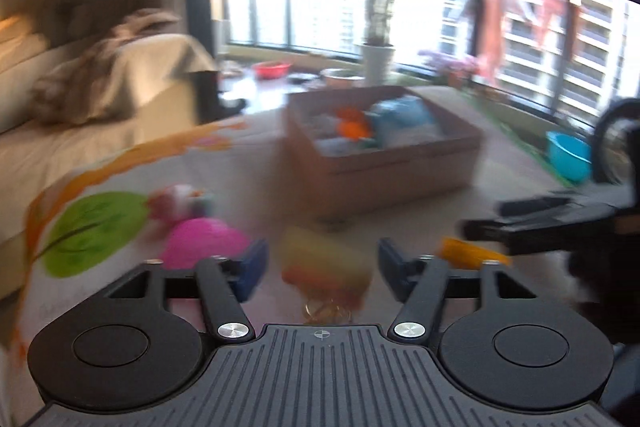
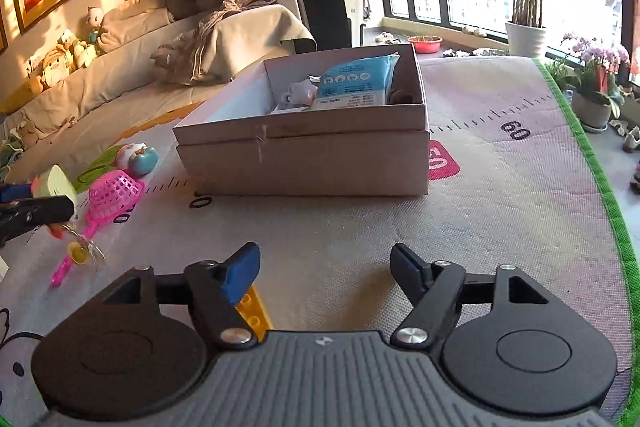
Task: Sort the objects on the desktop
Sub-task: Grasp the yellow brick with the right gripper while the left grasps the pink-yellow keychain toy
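A: Right wrist view first: what sits in your cardboard box?

B: One blue packet leans upright against the far right wall, a small pale toy lies just left of it, and something brown peeks out at the right corner, too hidden to name. The left half of the box shows bare floor.

A: And your right gripper?

B: Its fingers stand spread apart over the printed mat, holding nothing. One yellow perforated strip lies under the left finger, its long axis running away from you, tilted slightly left.

A: Where is the loose stuff?

B: Left of the box: one pink net scoop, basket toward the box, handle pointing down toward you, and one round doll just beyond it.

A: Your left gripper?

B: That view is blurred. A yellowish toy with a small chain beneath it sits between the fingers, but I cannot tell whether you are gripping it. From the right wrist view, it hangs above the mat, beside the scoop.
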`<state>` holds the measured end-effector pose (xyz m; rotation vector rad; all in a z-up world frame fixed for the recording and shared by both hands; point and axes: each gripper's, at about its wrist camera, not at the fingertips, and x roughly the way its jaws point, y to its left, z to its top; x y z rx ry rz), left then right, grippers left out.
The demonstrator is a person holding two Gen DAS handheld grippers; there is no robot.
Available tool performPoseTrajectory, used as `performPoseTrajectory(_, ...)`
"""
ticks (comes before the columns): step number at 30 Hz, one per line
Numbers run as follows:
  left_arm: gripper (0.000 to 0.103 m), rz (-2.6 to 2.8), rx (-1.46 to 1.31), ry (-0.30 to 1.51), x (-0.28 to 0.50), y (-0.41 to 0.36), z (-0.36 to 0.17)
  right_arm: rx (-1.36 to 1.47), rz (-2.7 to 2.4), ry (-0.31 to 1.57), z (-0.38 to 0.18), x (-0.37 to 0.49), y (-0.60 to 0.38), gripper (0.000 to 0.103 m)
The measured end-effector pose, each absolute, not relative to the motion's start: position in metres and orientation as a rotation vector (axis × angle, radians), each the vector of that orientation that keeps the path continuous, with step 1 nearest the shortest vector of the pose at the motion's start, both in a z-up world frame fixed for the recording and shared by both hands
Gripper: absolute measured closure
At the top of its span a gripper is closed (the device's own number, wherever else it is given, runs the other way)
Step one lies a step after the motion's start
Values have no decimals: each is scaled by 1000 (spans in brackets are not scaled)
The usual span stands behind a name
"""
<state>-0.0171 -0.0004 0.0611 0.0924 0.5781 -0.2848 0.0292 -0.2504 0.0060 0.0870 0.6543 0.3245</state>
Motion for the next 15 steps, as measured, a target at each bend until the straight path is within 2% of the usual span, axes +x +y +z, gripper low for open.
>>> performPoseTrajectory(6,12,-357,154,623,-27,-24,45,84,324,639,6,27,-250,25)
performPoseTrajectory(15,6,-302,148,692,-23,-20,27,37,322,635,7,24,-243,23)
